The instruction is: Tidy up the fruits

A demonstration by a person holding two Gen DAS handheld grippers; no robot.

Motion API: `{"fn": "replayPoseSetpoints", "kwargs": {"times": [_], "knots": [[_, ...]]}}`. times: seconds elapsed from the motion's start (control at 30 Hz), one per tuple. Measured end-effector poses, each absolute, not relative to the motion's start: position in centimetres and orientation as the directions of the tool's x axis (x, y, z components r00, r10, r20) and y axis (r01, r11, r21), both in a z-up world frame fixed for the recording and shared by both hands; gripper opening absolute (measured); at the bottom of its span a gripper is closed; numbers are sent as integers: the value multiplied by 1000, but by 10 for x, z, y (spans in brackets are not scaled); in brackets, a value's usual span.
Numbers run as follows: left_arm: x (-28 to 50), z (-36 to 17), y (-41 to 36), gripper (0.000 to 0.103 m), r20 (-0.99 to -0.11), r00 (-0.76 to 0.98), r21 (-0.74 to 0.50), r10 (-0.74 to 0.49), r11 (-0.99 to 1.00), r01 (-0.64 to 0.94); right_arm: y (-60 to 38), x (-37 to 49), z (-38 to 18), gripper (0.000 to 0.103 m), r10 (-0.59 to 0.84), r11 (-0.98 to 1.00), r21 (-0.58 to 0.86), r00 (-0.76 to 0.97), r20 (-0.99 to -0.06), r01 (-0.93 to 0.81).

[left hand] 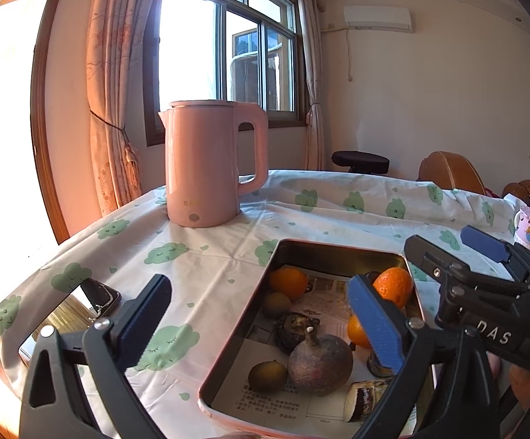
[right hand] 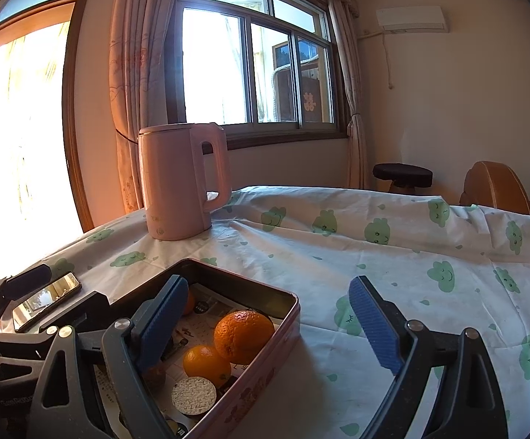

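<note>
Rectangular metal tin (left hand: 338, 250) already filled: oranges (left hand: 393, 285), brown fruits (left hand: 320, 364). No loose fruit seen on cloud-print tablecloth (right hand: 374, 256). Left gripper (left hand: 261, 323), right gripper (right hand: 279, 323) spread wide, nothing held. Judged near finished.

A table (left hand: 301, 212) under cloud-print cloth bears a pink kettle (left hand: 206, 164), fruit tin (left hand: 338, 252), phone (left hand: 67, 314) and mug (left hand: 529, 230).

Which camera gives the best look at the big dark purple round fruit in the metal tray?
The left wrist view: the dark purple round fruit lies unobstructed in the metal tray. In the right wrist view I cannot find it; that claw's near finger covers part of the tray.
</note>
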State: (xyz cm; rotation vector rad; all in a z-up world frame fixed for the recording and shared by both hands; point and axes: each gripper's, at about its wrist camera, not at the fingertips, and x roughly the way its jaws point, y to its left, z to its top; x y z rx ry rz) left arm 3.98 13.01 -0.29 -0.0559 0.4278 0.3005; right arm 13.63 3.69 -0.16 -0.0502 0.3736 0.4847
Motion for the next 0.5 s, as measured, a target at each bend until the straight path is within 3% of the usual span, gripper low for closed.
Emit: {"fn": "replayPoseSetpoints", "kwargs": {"times": [0.5], "knots": [[41, -6, 129, 103, -422, 854, 25, 305, 945, -326, 37, 137, -1, 91, 434, 891, 44, 820, -373, -452]]}}
